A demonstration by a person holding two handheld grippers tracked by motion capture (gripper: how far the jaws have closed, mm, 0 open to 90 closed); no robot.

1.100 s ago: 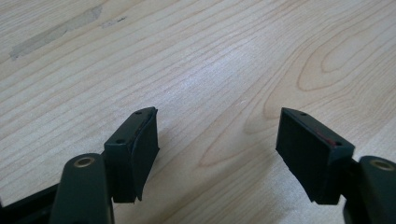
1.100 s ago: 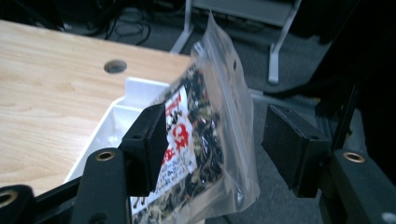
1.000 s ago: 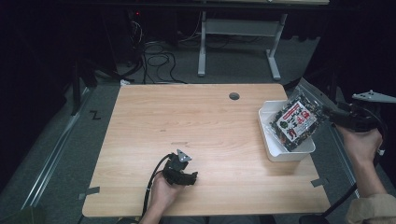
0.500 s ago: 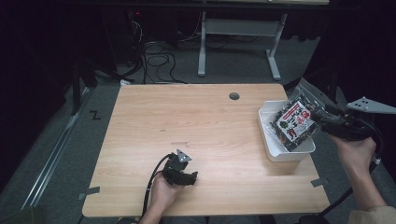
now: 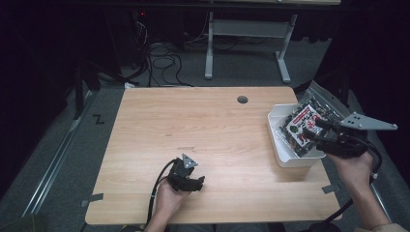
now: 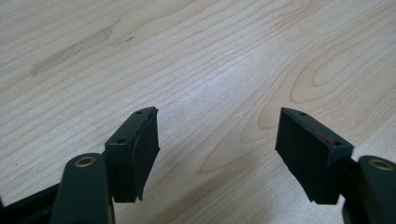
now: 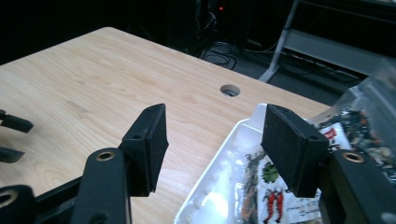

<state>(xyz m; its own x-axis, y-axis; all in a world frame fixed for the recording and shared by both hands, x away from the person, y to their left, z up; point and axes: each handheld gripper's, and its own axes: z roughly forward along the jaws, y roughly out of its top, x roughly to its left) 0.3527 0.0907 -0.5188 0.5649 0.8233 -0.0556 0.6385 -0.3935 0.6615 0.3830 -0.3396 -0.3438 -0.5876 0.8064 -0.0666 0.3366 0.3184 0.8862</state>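
Note:
A white tray stands at the table's right edge. A clear snack bag with a red and white label lies in it, leaning over the far right rim. My right gripper hovers open above the tray, just over the bag. In the right gripper view its jaws straddle the tray's rim, with the bag to the right and nothing between them. My left gripper rests open near the front edge. In the left gripper view its jaws stand over bare wood.
The wooden table has a round cable hole near its far edge. Behind the table are a desk frame and floor cables. Tape bits mark the front corners.
My right gripper has moved left and a little nearer, from beyond the tray's right rim to above the bag. The left gripper and the bag have stayed put.

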